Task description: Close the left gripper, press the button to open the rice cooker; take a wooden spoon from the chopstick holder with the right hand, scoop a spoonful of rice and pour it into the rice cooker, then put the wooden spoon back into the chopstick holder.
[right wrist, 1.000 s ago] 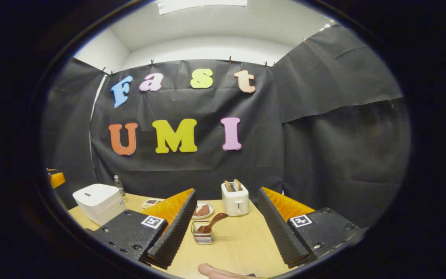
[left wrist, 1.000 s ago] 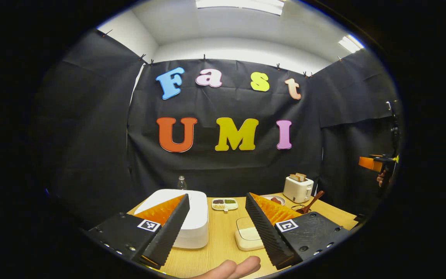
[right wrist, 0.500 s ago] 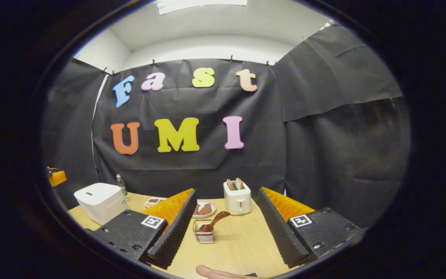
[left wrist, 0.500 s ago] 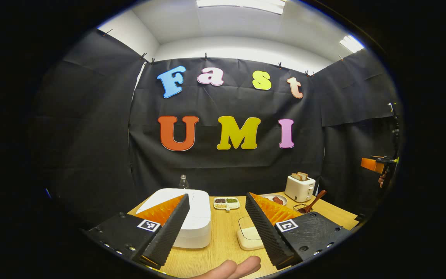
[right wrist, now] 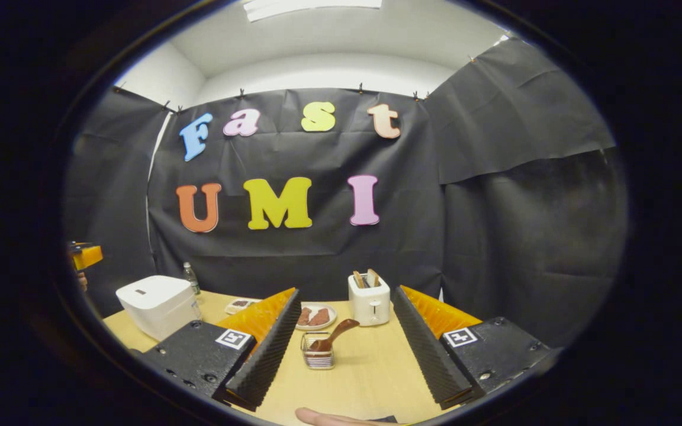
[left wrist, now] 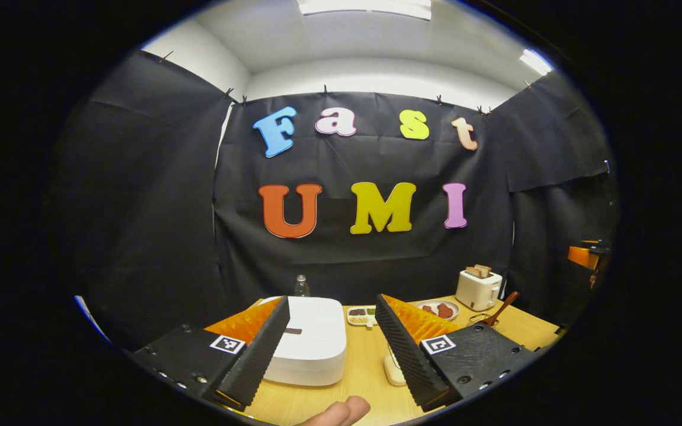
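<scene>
The white rice cooker (left wrist: 311, 346) sits lid down on the wooden table (left wrist: 370, 390), straight ahead of my left gripper (left wrist: 330, 350), which is open and holds nothing. The cooker (right wrist: 157, 305) also stands at the far left in the right gripper view. A wooden spoon (right wrist: 334, 335) leans in a wire chopstick holder (right wrist: 318, 358), just ahead of my open, empty right gripper (right wrist: 346, 350). In the left gripper view the spoon (left wrist: 499, 309) shows at the far right. A pale rice container (left wrist: 393, 368) lies partly hidden behind the left gripper's right finger.
A white toaster (right wrist: 369, 300) with bread slices stands at the back, beside a plate (right wrist: 316, 316) of brown food. A small divided dish (left wrist: 362, 315) and a clear bottle (left wrist: 301, 286) sit behind the cooker. A fingertip (left wrist: 338, 412) shows at the bottom edge.
The left gripper has swung left and toward the rice cooker, which now sits more central and closer. The right gripper drifted slightly. Both stay open.
</scene>
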Tool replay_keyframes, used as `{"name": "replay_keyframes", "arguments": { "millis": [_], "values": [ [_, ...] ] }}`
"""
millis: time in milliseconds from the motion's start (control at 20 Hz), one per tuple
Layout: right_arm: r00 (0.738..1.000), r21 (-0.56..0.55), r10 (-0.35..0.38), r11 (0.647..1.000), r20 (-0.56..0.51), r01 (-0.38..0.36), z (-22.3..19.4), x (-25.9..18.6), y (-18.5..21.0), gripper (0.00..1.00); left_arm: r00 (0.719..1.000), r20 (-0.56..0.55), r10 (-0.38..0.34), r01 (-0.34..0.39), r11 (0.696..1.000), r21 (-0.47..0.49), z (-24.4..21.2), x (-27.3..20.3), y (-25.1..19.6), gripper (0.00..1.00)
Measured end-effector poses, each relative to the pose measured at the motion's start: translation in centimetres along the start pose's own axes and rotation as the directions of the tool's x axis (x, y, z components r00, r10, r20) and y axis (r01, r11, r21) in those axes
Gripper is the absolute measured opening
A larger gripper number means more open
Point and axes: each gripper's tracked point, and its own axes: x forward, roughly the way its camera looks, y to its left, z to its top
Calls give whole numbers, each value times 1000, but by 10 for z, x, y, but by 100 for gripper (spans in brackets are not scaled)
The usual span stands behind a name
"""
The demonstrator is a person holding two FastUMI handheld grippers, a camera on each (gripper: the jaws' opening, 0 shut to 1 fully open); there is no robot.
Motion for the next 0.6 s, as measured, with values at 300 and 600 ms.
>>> {"name": "replay_keyframes", "arguments": {
  "millis": [300,600],
  "values": [
    [1000,1,10,1000,-11,-10,-10,2,4,96,989,-91,-117,110,991,-81,-23,23,-7,83],
    [1000,-9,22,1000,-15,-23,-15,6,9,100,991,-104,-85,83,996,-23,-36,57,17,85]
  ]
}}
